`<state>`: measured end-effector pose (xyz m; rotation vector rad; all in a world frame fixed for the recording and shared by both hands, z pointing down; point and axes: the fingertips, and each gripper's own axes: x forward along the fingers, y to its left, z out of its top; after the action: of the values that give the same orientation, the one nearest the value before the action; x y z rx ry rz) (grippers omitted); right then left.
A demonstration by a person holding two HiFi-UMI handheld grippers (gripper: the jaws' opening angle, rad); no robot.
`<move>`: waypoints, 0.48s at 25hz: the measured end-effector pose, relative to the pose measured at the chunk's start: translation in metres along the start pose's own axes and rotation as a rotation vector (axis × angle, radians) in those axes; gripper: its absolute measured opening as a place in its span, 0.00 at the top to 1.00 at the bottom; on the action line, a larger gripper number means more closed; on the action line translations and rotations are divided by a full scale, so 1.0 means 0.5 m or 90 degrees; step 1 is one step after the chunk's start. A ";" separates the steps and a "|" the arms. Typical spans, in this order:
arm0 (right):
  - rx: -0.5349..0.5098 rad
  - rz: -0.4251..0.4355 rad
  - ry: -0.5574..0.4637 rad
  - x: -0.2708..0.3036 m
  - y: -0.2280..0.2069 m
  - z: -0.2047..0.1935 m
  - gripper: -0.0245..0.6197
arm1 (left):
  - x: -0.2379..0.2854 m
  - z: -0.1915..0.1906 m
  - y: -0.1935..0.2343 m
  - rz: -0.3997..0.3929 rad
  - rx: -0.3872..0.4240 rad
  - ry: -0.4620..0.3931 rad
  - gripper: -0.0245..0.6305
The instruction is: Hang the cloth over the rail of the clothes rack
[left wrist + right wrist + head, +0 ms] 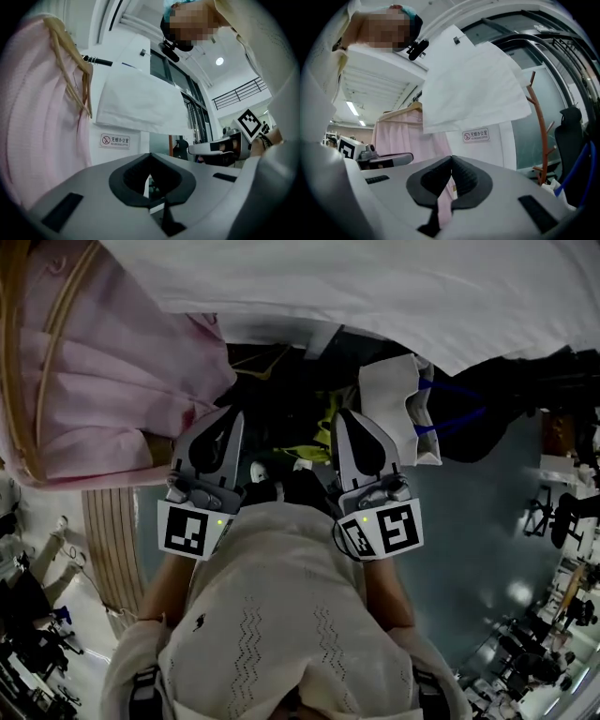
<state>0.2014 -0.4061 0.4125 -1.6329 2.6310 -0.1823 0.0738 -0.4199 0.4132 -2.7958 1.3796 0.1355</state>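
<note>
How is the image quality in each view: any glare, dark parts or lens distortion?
Head view: the white cloth at the top is almost washed out, and the floor is dim. Left gripper view: black corners, a ceiling lamp glares, straight lines bend. Right gripper view: black corners too, and the coat stand looks bowed.

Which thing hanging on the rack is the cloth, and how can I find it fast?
Find the clothes rack's dark rail up high by the white wall. Two things hang there: a pink garment on a wooden hanger, and beside it the cloth. The cloth is the plain white one, draped straight over the rail with no hanger.
</note>
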 end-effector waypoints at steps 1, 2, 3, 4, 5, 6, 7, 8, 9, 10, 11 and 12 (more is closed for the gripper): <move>0.004 -0.001 0.006 0.000 0.005 -0.009 0.93 | -0.001 -0.010 -0.004 0.001 -0.004 0.007 0.94; 0.004 -0.001 0.012 0.000 0.008 -0.016 0.93 | -0.002 -0.020 -0.005 0.003 -0.007 0.015 0.94; 0.001 -0.002 0.017 0.001 0.010 -0.023 0.93 | -0.002 -0.028 -0.005 0.005 -0.011 0.021 0.94; -0.002 -0.003 0.022 0.001 0.011 -0.028 0.93 | -0.002 -0.035 -0.003 0.005 -0.016 0.024 0.94; -0.004 -0.005 0.025 0.002 0.010 -0.033 0.93 | -0.002 -0.040 -0.002 0.003 -0.018 0.027 0.94; -0.004 -0.009 0.028 0.001 0.009 -0.036 0.93 | -0.002 -0.043 0.000 0.003 -0.018 0.028 0.94; -0.002 -0.014 0.029 0.001 0.007 -0.038 0.93 | -0.001 -0.044 0.000 0.004 -0.019 0.028 0.94; -0.001 -0.018 0.029 0.000 0.005 -0.040 0.93 | 0.000 -0.044 0.001 0.004 -0.019 0.028 0.94; -0.001 -0.022 0.030 0.000 0.004 -0.041 0.93 | 0.000 -0.046 0.001 0.006 -0.019 0.028 0.94; -0.001 -0.025 0.030 -0.001 0.004 -0.043 0.93 | 0.001 -0.047 0.002 0.010 -0.022 0.028 0.94; -0.001 -0.028 0.031 -0.001 0.004 -0.044 0.93 | 0.002 -0.049 0.003 0.016 -0.026 0.029 0.94; -0.001 -0.029 0.033 -0.001 0.004 -0.046 0.93 | 0.004 -0.052 0.003 0.021 -0.029 0.031 0.94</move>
<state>0.1974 -0.4030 0.4352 -1.7118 2.6333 -0.2263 0.0756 -0.4237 0.4392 -2.8318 1.4519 0.1013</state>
